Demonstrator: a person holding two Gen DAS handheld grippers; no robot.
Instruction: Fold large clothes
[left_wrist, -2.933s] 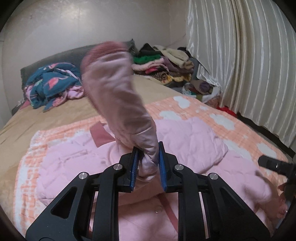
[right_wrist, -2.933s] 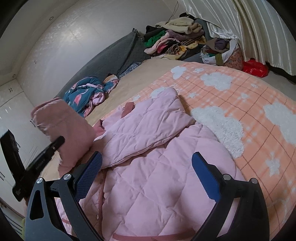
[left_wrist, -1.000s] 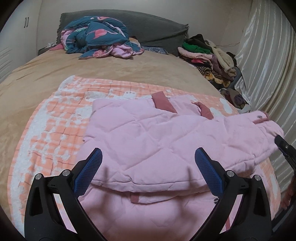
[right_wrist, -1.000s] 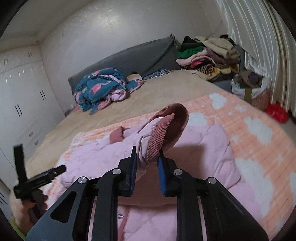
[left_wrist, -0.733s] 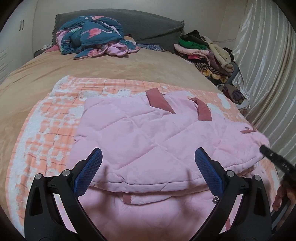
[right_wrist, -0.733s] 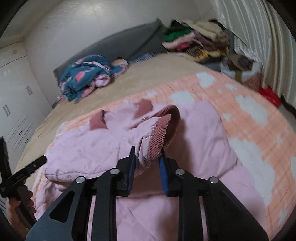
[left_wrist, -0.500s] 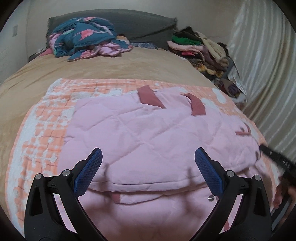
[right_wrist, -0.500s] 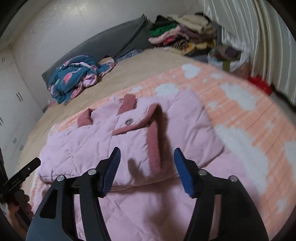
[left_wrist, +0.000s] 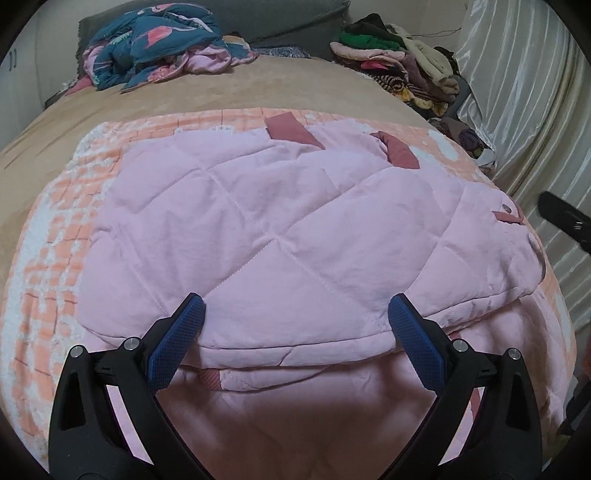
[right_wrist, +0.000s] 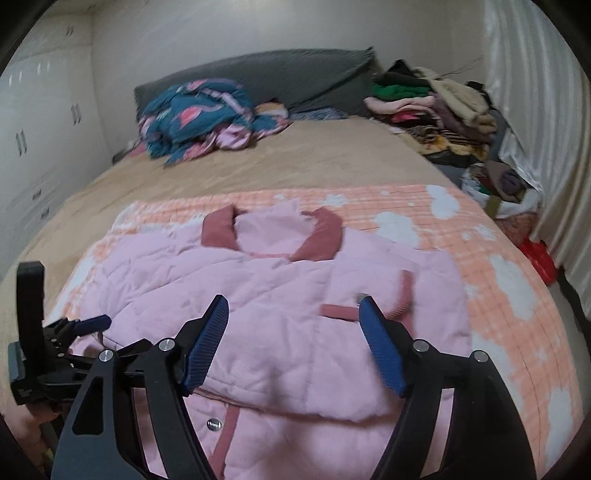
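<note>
Left wrist view looks down over a pink quilted jacket (left_wrist: 280, 236) spread on a peach checked blanket (left_wrist: 55, 236) that covers the near part of the bed (left_wrist: 221, 88). Both sleeves lie crossed over the jacket's body, which reads as a deliberate narrowing of the garment, so that the bulky padding forms a compact rectangle before any lengthwise fold. The dark pink collar (right_wrist: 273, 234) lies at the jacket's far edge, toward the grey headboard cushion (right_wrist: 258, 77), and the hem is nearest the cameras. The left claw (left_wrist: 295, 345) hangs over the jacket's near folded edge, tilted steeply down, jaws spread wide with nothing between the pads; judging by that pose, it is lined up to pinch the lower part next. The right claw (right_wrist: 293, 349) hovers over the jacket's right side, just short of the cuffed sleeve (right_wrist: 384, 302) lying there; its jaws are opening, the cloth lies below and clear of the pads, and the claw angles down less steeply than the left one. A stack of clothes (right_wrist: 436, 107) sits beyond the jacket near the curtain (left_wrist: 524, 110), and a blue patterned bundle (left_wrist: 155, 40) lies beyond the collar, well apart from the jacket.
</note>
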